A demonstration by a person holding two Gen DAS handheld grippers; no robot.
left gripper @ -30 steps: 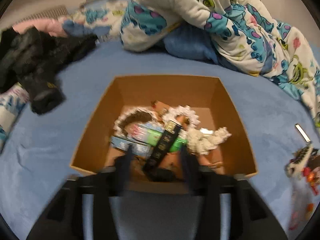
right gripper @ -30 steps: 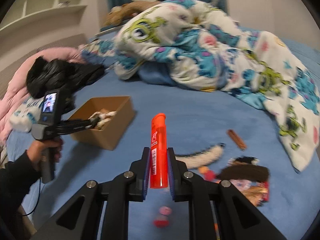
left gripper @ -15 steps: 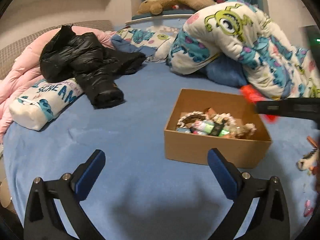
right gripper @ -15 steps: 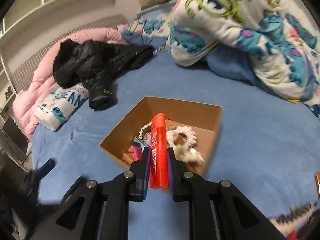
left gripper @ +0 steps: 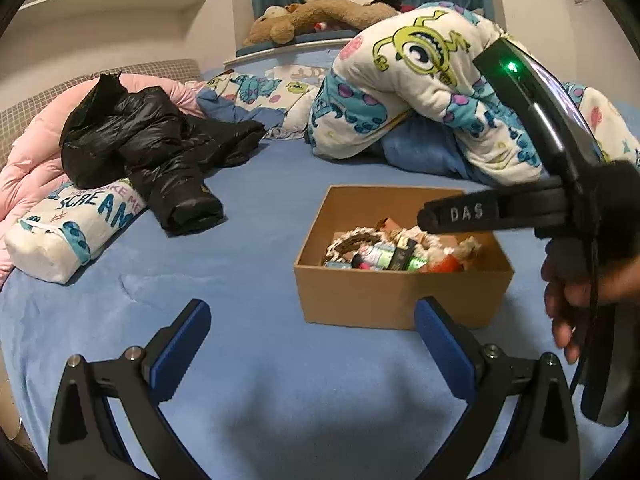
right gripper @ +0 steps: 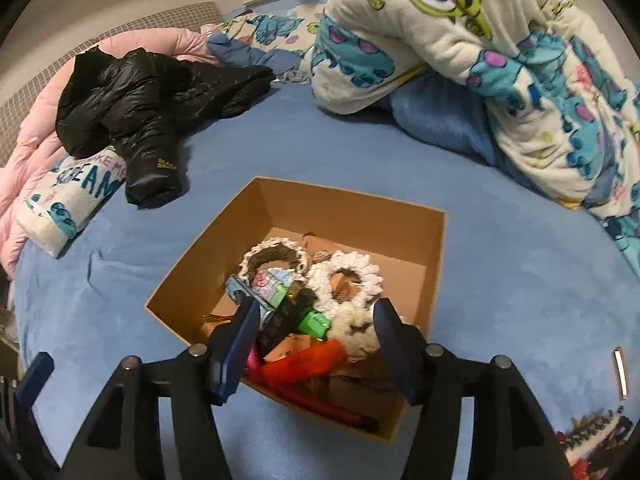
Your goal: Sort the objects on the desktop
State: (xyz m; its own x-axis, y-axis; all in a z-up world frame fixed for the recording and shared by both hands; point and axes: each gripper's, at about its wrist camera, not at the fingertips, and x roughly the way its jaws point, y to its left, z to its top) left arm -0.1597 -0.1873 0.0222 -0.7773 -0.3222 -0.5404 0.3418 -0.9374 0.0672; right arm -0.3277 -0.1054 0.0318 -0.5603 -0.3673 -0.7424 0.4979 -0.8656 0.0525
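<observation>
- Right gripper (right gripper: 316,340) hangs over the cardboard box (right gripper: 352,216) at lower centre, fingers wide and empty, so the orange tube (right gripper: 304,364) lies inside among the other items.
- Left gripper (left gripper: 312,340), fingers wide and empty, waits low in frame, clear of the box.

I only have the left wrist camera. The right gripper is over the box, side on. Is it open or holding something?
Observer: It is open. In the right wrist view the right gripper has its jaws spread, with nothing between them.
Operator: Where is the red tube?
Observer: The red tube lies inside the cardboard box, at its near side, below the gripper.
Operator: Is anything lying outside the box?
Observer: Yes. A small white strip and a blurred pile of items lie on the blue bedcover to the right of the box.
</observation>
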